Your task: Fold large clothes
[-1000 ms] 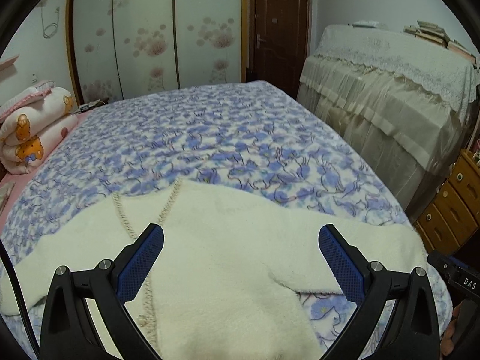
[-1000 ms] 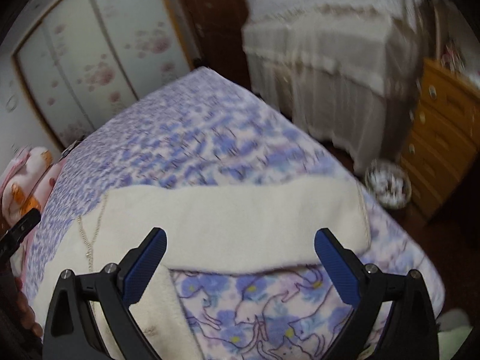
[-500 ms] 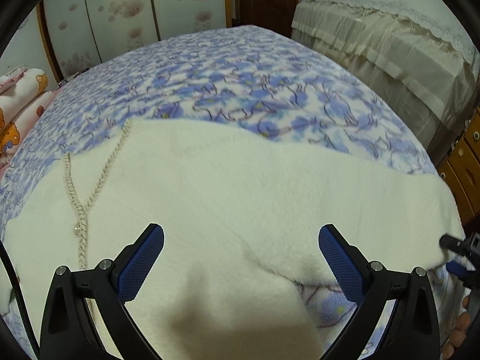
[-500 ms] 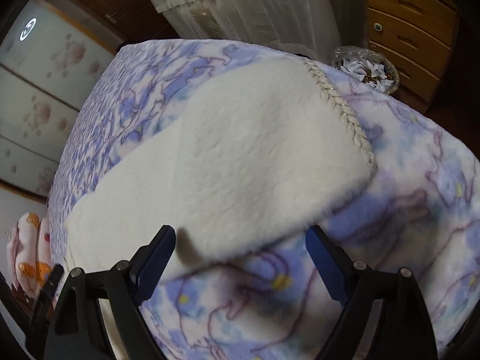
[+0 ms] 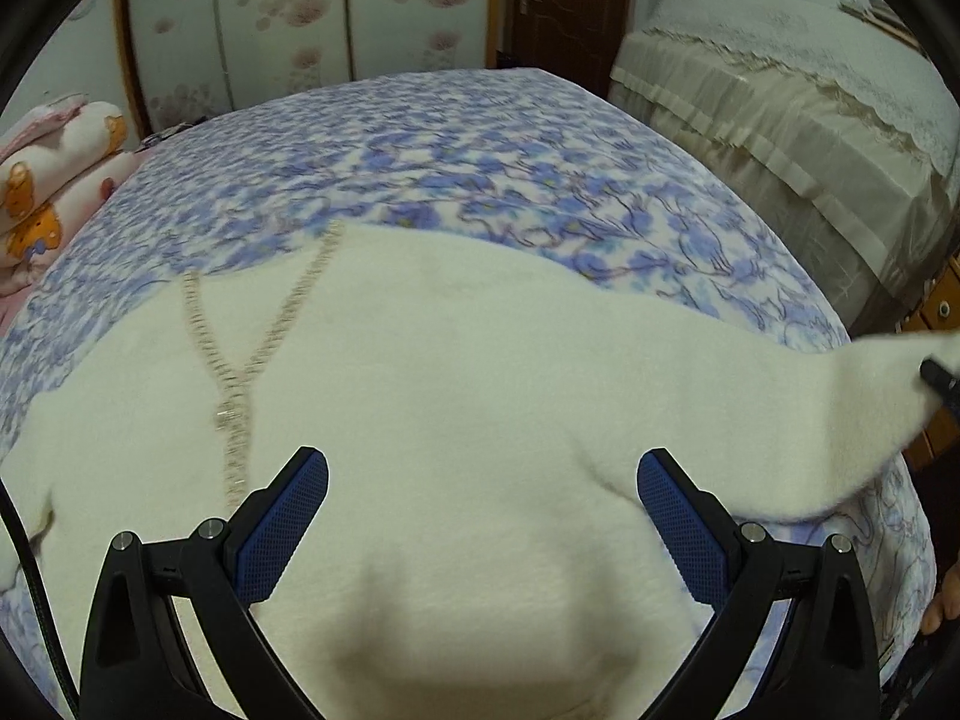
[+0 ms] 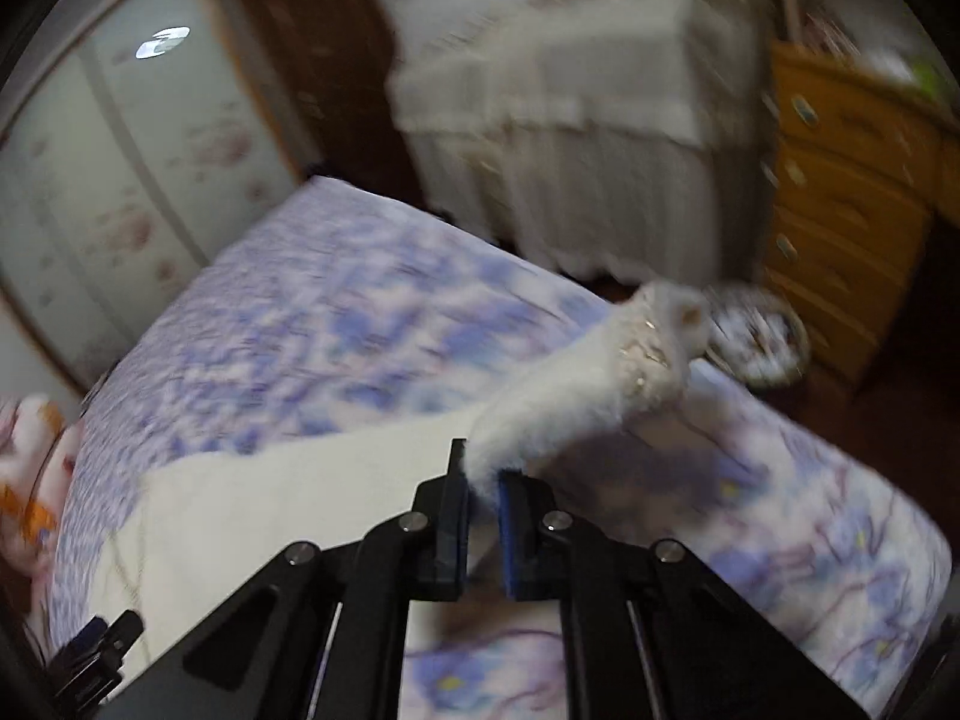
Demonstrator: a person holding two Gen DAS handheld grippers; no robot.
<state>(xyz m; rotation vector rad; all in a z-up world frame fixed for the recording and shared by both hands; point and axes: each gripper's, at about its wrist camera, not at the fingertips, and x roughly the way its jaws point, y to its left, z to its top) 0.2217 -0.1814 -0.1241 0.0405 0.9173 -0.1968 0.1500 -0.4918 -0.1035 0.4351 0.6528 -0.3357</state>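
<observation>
One thin pinch is all your right gripper (image 6: 482, 483) has on the sleeve (image 6: 576, 396), so a quick swing could pull it free while your left gripper (image 5: 483, 498) hangs spread over the sweater (image 5: 450, 396), holding nothing.

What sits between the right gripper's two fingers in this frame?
In the right wrist view, the right gripper is shut on the white sweater's sleeve, lifted off the floral bedspread. The left gripper is open above the sweater body.

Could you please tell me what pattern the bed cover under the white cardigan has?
The bed cover has a blue-violet floral print on white, clearest in the left wrist view.
</observation>
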